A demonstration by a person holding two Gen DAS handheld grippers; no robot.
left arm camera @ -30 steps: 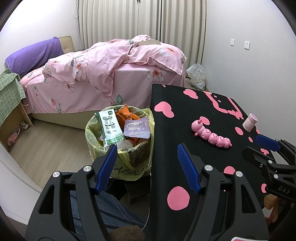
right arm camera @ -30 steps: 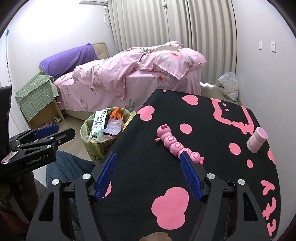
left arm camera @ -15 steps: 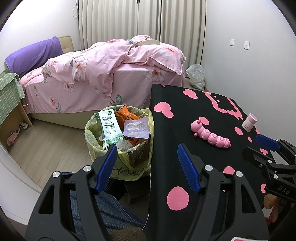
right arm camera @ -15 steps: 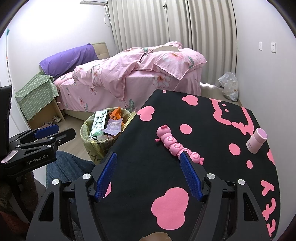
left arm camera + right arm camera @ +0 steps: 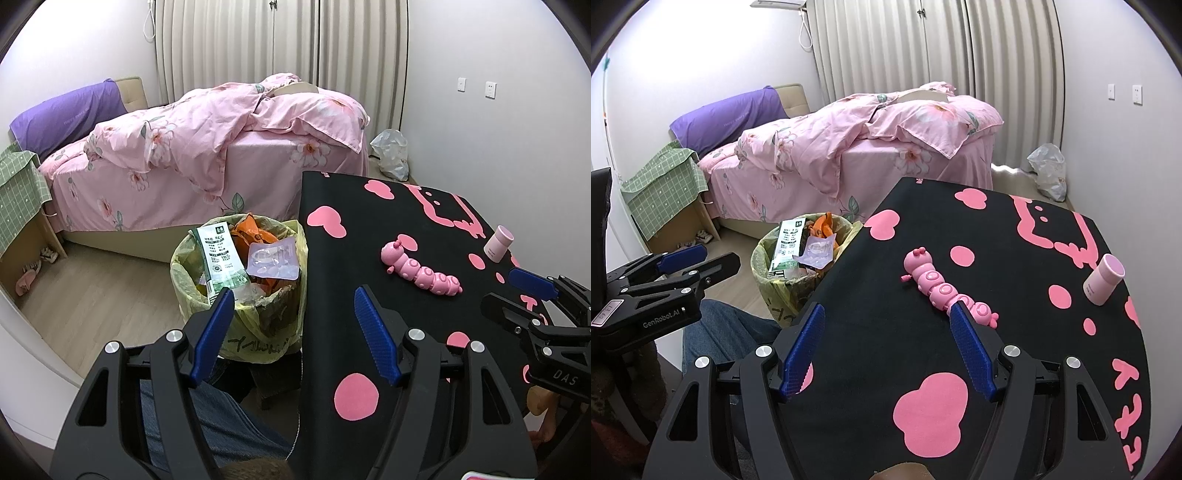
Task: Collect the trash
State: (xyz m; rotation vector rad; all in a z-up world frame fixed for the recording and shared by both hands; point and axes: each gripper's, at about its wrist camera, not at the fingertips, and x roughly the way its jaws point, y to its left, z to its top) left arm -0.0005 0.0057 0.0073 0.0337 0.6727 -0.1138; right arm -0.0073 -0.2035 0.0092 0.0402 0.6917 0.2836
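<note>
Left wrist view: the left gripper [image 5: 293,314] is wide and empty, with the full trash bin [image 5: 240,291] just ahead. The right gripper [image 5: 886,332] is also wide and empty, over the table [image 5: 886,295], touching nothing.

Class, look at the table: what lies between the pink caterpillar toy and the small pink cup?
Only bare tablecloth with pink dots separates the caterpillar toy from the cup, clearest in the right wrist view.
</note>
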